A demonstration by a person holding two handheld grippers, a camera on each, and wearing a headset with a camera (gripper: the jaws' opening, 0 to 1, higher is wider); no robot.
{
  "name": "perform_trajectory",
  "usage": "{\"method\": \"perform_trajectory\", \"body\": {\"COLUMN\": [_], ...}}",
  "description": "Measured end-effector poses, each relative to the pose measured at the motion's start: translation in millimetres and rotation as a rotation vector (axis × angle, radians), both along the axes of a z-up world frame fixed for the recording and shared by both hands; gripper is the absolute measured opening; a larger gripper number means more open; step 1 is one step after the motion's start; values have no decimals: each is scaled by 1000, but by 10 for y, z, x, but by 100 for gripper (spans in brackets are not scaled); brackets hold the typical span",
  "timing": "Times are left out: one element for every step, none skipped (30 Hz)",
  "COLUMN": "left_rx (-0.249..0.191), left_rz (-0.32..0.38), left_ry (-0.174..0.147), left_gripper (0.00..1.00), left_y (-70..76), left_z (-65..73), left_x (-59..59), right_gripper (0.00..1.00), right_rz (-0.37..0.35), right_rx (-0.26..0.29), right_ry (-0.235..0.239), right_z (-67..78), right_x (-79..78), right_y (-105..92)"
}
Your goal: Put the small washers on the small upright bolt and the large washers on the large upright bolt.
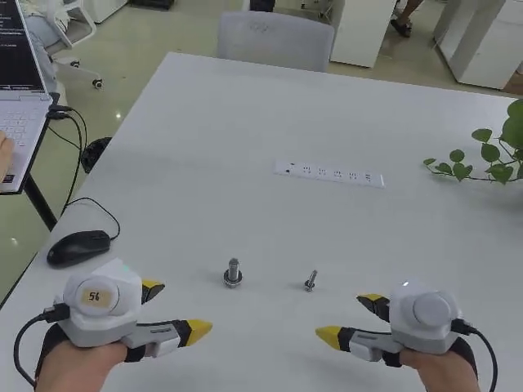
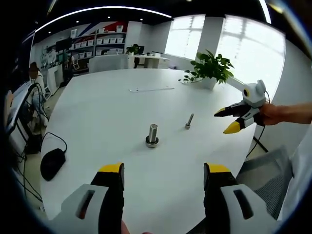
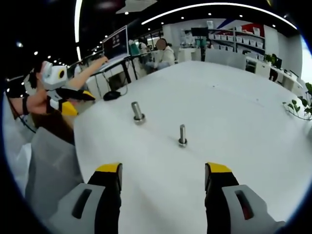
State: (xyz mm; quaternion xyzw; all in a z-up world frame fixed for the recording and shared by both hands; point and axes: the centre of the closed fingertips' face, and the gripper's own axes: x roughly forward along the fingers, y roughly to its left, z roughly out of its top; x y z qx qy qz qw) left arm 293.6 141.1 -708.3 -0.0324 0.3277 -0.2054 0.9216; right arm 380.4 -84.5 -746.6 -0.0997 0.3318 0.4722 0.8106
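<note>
Left gripper (image 1: 181, 307) jaws spread wide, nothing between them, held low over the white table (image 1: 245, 122) on the near-left side of the large bolt (image 1: 233, 273). Right gripper (image 1: 343, 317) likewise wide open and empty, near-right of the large bolt, yellow tips of both pointing inward. Large bolt stands upright on the table with a wider ring at its foot; washer or bolt head, cannot tell. Small bolt (image 1: 310, 281) upright just right of the large bolt, apart from it. Neither gripper touches either bolt. Mouse (image 1: 78, 247) well left of the large bolt by the table edge; power strip (image 1: 329, 173) beyond it, slightly right; plant (image 1: 490, 155) far right; chair (image 1: 274, 39) at the far edge
</note>
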Motion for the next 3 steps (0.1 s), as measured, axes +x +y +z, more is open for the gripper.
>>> {"method": "perform_trajectory", "body": {"left_rx": [-1, 0, 1], "left_rz": [2, 1, 1], "left_ry": [-1, -2, -3], "left_gripper": [65, 65, 66], "left_y": [8, 12, 14], "left_z": [-1, 0, 6], "left_x": [1, 0, 0], "right_gripper": [70, 71, 71], "right_rz": [-1, -2, -4], "right_rx": [0, 0, 0], "right_ry": [3, 3, 2], "right_z": [0, 1, 3], "right_x": [-9, -17, -24], "right_y": [-3, -6, -11]}}
